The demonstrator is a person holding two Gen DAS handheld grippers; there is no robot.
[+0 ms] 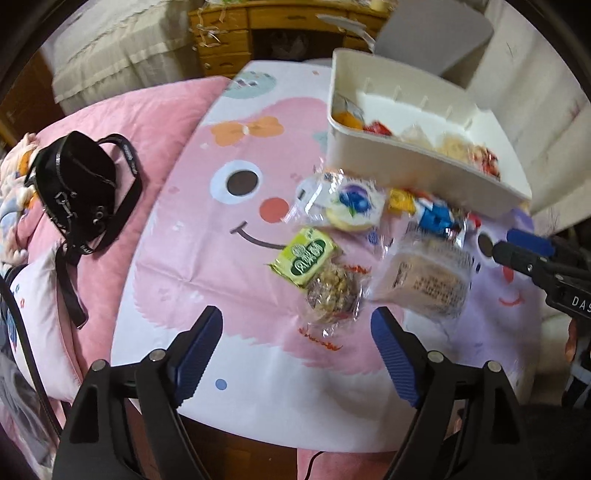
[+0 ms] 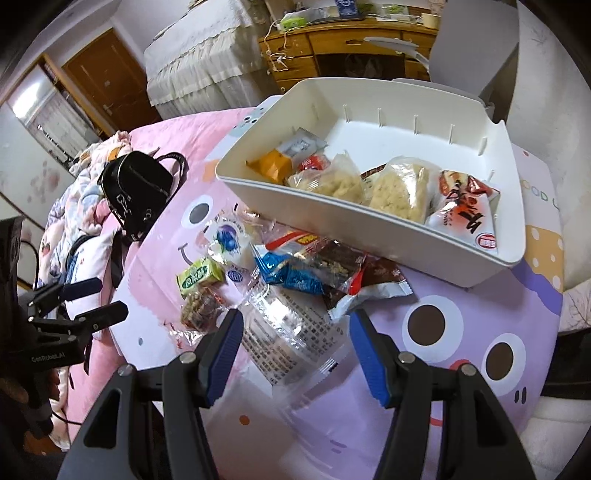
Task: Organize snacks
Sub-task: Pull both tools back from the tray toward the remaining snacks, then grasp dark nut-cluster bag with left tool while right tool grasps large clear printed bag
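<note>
Loose snacks lie on the cartoon tablecloth (image 1: pixel 229 258) in front of a white bin (image 1: pixel 424 177) (image 2: pixel 373 240) that holds several packs. Out on the cloth are a blueberry cake pack (image 1: pixel 354 206) (image 2: pixel 229 236), a green pack (image 1: pixel 304 254) (image 2: pixel 199 275), a nut bar (image 1: pixel 332 295) (image 2: pixel 201 306), a blue pack (image 1: pixel 436 218) (image 2: pixel 291 275) and a clear pack of pale cake (image 1: pixel 424 284) (image 2: pixel 291 332). My left gripper (image 1: pixel 297 314) (image 2: pixel 114 295) hangs open just short of the nut bar. My right gripper (image 2: pixel 297 317) (image 1: pixel 513 245) is open above the clear pack, pads off it.
A black bag (image 1: pixel 81 184) (image 2: pixel 136 184) with straps lies on the pink quilt (image 1: pixel 147 122) left of the table. A wooden desk (image 1: pixel 229 33) (image 2: pixel 332 48) stands behind. The table's near edge (image 1: pixel 258 439) is close under my left gripper.
</note>
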